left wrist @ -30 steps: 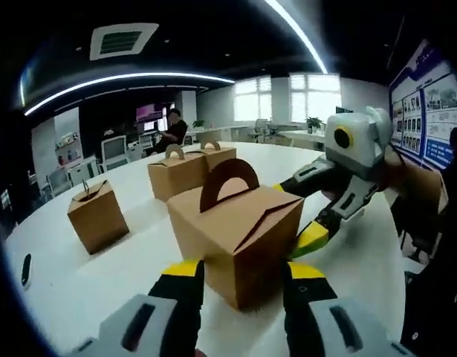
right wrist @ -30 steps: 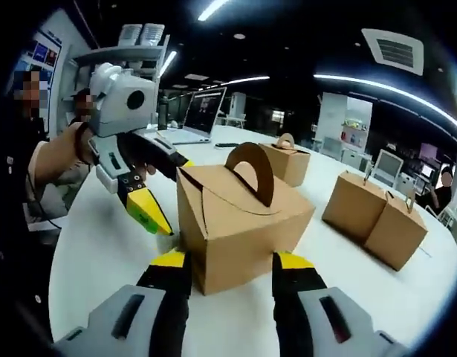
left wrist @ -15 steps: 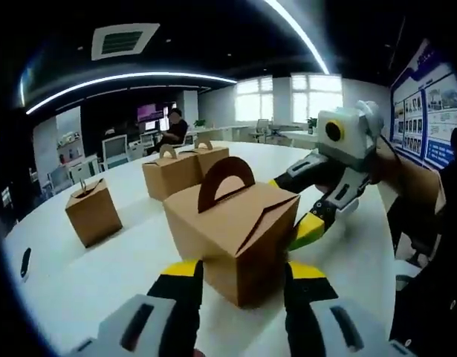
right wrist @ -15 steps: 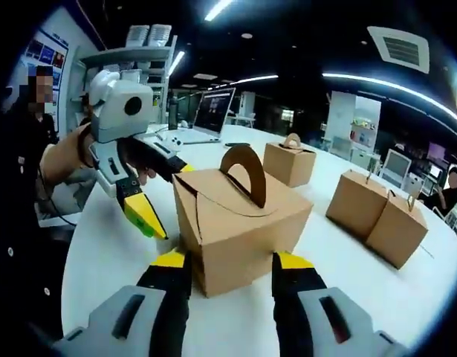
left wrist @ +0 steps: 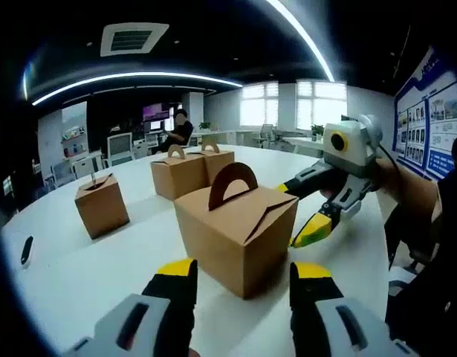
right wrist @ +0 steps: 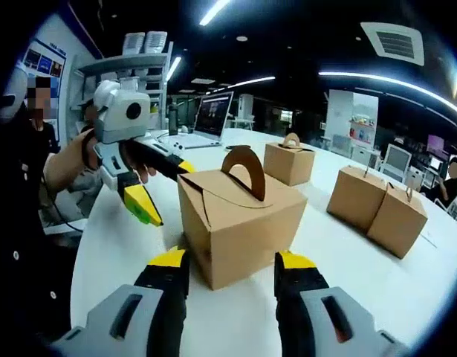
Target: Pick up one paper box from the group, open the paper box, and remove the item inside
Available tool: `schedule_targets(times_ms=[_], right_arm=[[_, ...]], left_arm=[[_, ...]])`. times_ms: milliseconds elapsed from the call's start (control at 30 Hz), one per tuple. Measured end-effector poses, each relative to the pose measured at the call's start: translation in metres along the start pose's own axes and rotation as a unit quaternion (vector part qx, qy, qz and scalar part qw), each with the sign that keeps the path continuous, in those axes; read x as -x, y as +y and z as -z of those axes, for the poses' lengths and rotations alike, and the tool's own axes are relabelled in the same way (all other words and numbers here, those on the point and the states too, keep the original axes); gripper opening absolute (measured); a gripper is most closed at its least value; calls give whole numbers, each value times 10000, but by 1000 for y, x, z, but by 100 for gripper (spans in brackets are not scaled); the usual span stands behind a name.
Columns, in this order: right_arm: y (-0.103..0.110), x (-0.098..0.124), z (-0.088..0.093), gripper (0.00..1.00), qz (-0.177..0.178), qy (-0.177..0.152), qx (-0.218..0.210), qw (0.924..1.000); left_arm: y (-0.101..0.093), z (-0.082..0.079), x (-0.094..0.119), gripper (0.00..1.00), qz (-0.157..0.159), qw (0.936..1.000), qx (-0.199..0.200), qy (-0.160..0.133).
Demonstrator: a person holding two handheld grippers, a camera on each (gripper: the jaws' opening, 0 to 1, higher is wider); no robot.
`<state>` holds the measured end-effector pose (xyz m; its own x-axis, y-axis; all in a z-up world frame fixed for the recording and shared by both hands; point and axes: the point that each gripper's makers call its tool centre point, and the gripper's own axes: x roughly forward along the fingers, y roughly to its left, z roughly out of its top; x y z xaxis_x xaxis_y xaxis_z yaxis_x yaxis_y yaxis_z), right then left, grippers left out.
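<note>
Four paper boxes stand on the white surface (left wrist: 79, 275), and one is singled out between the two grippers. In the left gripper view, the lone box (left wrist: 102, 206) sits far off to the left of the left gripper (left wrist: 243, 282), the pair of boxes (left wrist: 192, 167) lies beyond its fingers, and the chosen box (left wrist: 237, 236) stands just ahead of the yellow fingertips (left wrist: 177, 269), which are spread wide and do not appear to touch the cardboard. Its arched handle (left wrist: 232, 182) points up, flaps closed. To the right, the right gripper (left wrist: 317, 227) comes in slantwise with its fingers parted near the box's upper corner, probably to work the top flap.

In the right gripper view, the left gripper (right wrist: 143, 201) angles down at the left, the chosen box (right wrist: 241, 227) stands between and just beyond the right gripper's (right wrist: 232, 269) parted fingers, and the other boxes (right wrist: 377, 210) rest further right. The box looks unopened, so the item inside stays hidden.
</note>
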<state>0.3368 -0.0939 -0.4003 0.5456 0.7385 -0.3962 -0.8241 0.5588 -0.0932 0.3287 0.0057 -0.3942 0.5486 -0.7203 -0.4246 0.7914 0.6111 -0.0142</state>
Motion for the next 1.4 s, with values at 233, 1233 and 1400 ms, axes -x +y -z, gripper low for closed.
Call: schedule_targets(times_ms=[233,1233,1400], right_arm=[[-2,29,-1,47,243,-93,-49,9997],[23,134,-17,58,547,249,170,9980],[25,133,-25,58,475,280,299,9980]], left_arm=[[14,-3,21,51,-134,9997,206,-98],[14,-22,123,59,-566,9983,-94,-115],[15,-32,128,60,-636,9976,-183,-208]])
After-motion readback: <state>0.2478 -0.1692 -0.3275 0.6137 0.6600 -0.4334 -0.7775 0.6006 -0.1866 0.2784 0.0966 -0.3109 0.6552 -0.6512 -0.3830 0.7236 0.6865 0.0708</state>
